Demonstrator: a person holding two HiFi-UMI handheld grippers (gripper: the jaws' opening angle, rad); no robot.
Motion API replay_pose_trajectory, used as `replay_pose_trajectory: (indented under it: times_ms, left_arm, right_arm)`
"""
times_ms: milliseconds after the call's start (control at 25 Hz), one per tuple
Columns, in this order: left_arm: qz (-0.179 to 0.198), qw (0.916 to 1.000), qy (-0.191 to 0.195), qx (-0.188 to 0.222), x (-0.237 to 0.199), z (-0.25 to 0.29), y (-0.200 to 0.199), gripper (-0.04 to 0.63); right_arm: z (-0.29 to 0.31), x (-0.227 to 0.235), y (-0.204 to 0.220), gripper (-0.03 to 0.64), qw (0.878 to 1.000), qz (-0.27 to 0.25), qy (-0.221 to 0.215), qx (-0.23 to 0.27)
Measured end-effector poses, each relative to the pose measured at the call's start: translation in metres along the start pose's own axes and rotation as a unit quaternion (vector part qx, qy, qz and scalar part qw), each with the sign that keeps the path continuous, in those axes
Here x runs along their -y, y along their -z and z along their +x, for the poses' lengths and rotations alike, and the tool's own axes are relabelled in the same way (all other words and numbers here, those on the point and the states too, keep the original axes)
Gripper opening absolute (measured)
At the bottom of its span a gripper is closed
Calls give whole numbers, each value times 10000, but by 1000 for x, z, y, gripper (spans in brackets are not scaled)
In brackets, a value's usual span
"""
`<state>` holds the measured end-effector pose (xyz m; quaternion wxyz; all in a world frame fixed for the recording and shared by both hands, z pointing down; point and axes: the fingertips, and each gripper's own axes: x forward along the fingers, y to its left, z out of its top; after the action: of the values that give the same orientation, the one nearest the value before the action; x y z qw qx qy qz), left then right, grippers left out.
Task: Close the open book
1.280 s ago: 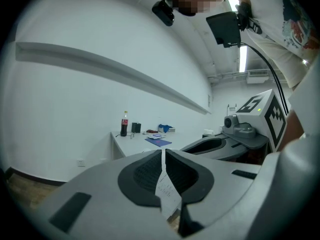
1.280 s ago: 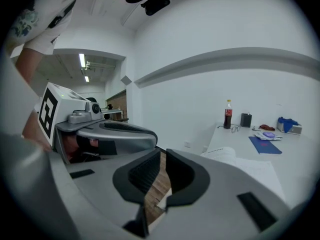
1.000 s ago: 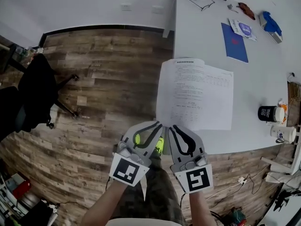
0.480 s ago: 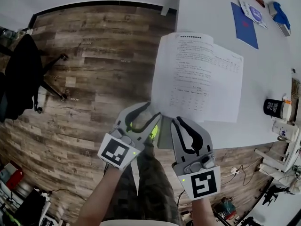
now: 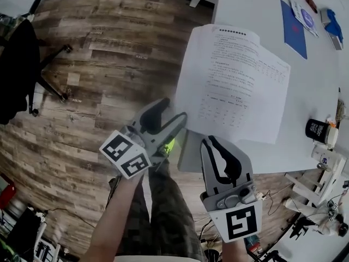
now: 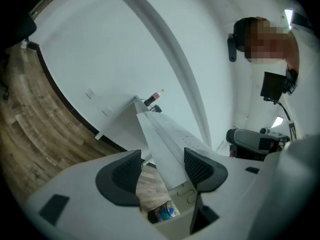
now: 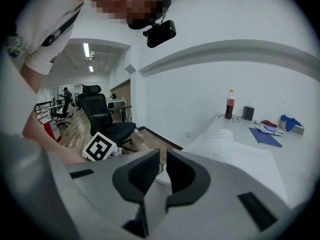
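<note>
The open book (image 5: 234,81) lies with its white printed pages up on the white table (image 5: 245,4), its left page reaching past the table's left edge. My left gripper (image 5: 172,113) is rolled on its side at that page's near left corner. In the left gripper view the page's edge (image 6: 167,139) runs between the jaws of the left gripper (image 6: 162,166), which are opening, and the pads do not press on it. My right gripper (image 5: 209,141) hovers at the table's near edge, shut and with nothing in it. In the right gripper view the right gripper (image 7: 163,156) points at the curved pages (image 7: 220,144).
A blue booklet (image 5: 294,29) lies at the table's far right, and a black mug (image 5: 314,130) and a white cup (image 5: 327,157) stand near the right edge. A cola bottle (image 7: 230,105) stands at the table's far end. A black office chair (image 5: 16,64) is on the wooden floor at left.
My left gripper has sunk, rolled onto its side and opened from shut beside the book's left corner. The right gripper has come slightly lower and nearer to me, still shut.
</note>
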<state>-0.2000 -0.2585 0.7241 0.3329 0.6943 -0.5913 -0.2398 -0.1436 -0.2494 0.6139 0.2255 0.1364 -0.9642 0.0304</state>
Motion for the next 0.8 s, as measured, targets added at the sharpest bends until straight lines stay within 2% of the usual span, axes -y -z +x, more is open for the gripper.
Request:
replay_pose_trajectory:
  times_ms: [120,240,320,520,680,800]
  left_arm:
    - [-460,9989,107,-77,-2,3,7,249]
    - [-1129,9924,457,-178,0,6,10,247]
    - [-1302,9886,699,-291,6,5,10,245]
    - [-829,9929,803,-299,24,6,-2,233]
    - [-171,9970,728,-187,39,-4,-20,141]
    - [237,9971,714,-141,49,-11,-40,112]
  right_arm:
    - [2,-1,1,25,10000,18,-40,-18]
    - [4,-3,-1,25,10000,55,-73,-33]
    - [6,-5,-1,25,9999,82,-100,-59]
    - [8,-1,-1,25,9999,88,-25,-79]
    - [7,-1,-4,25,9999,-36,91,-127]
    - [7,-1,-9,25,9998,-49,137,-131]
